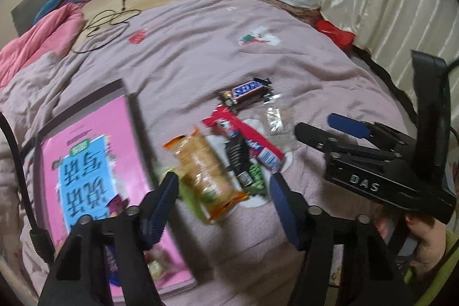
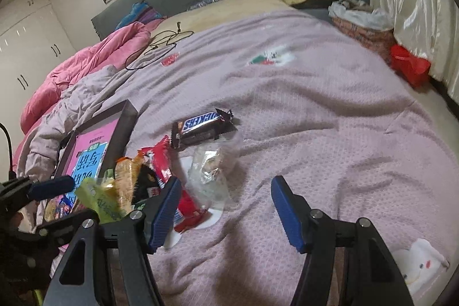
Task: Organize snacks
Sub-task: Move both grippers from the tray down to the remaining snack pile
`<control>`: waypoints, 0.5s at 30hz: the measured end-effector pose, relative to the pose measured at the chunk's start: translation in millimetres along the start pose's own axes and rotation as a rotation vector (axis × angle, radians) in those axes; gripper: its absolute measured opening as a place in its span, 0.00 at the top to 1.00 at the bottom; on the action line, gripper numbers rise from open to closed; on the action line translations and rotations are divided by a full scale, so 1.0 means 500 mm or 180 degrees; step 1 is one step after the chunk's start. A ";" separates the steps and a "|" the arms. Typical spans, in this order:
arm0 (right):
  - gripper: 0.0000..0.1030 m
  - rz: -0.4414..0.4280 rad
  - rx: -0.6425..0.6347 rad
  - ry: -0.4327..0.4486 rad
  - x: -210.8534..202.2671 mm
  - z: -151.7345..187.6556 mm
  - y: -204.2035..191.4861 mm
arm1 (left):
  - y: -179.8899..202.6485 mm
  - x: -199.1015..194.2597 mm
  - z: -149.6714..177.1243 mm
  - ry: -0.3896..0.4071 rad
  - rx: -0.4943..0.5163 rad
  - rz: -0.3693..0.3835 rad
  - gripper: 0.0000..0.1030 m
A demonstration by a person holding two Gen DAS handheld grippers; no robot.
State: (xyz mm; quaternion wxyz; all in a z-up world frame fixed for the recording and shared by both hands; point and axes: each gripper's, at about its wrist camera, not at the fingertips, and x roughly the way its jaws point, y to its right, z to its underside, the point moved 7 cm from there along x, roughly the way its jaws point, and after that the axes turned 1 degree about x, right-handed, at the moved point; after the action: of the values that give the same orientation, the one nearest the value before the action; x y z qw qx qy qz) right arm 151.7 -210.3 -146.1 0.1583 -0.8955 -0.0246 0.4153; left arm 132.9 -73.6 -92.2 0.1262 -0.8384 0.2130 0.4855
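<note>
Your left gripper (image 1: 223, 202) is spread wide, nothing between the pads — it hangs low centre of the left wrist frame, over the near end of the snack pile. The orange-wrapped cracker pack (image 1: 206, 174) lies between the two blue fingers, not touched as far as you can tell; the frame is motion-blurred.

Your right gripper (image 2: 226, 208) is also spread, empty, bottom centre of its own frame over bare lilac bedspread (image 2: 330, 119). In the left view it shows at mid right (image 1: 330, 128), just beside the pile.

Pile sits mid-frame on the bedspread: Snickers bar (image 1: 249, 93) at the far end, a red-wrapped bar (image 1: 243, 134) slanting below it, a crumpled clear wrapper (image 1: 275, 119) to its right, a dark-and-green packet (image 1: 246, 171) under the red one. All overlap or touch.

Dark-rimmed tray (image 1: 134, 116) sits left of the pile, with a pink book (image 1: 86, 168) lying in it. A black cable (image 2: 160, 45) lies upper left, well apart.
</note>
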 end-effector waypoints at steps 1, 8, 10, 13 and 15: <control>0.37 -0.0024 0.0012 -0.0041 0.009 -0.001 0.002 | 0.004 0.011 -0.003 -0.0034 0.0019 -0.0014 0.39; 0.41 -0.0158 0.0001 -0.0278 0.072 -0.003 0.002 | 0.029 0.068 -0.013 -0.0247 0.0085 0.0055 0.57; 0.44 -0.0241 -0.0003 -0.0311 0.084 -0.003 -0.001 | 0.032 0.079 -0.012 -0.0276 0.0111 0.0060 0.57; 0.48 -0.0332 -0.0035 -0.0333 0.097 -0.005 -0.010 | 0.038 0.096 -0.012 -0.0323 0.0122 0.0095 0.57; 0.51 -0.0382 -0.0061 -0.0344 0.104 -0.007 -0.015 | 0.040 0.103 -0.011 -0.0338 0.0127 0.0117 0.58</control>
State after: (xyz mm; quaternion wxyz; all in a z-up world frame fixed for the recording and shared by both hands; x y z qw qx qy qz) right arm 188.7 -195.2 -180.0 0.1728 -0.8702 -0.0907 0.4524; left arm 150.3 -105.5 -134.3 0.1451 -0.8048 0.2310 0.5272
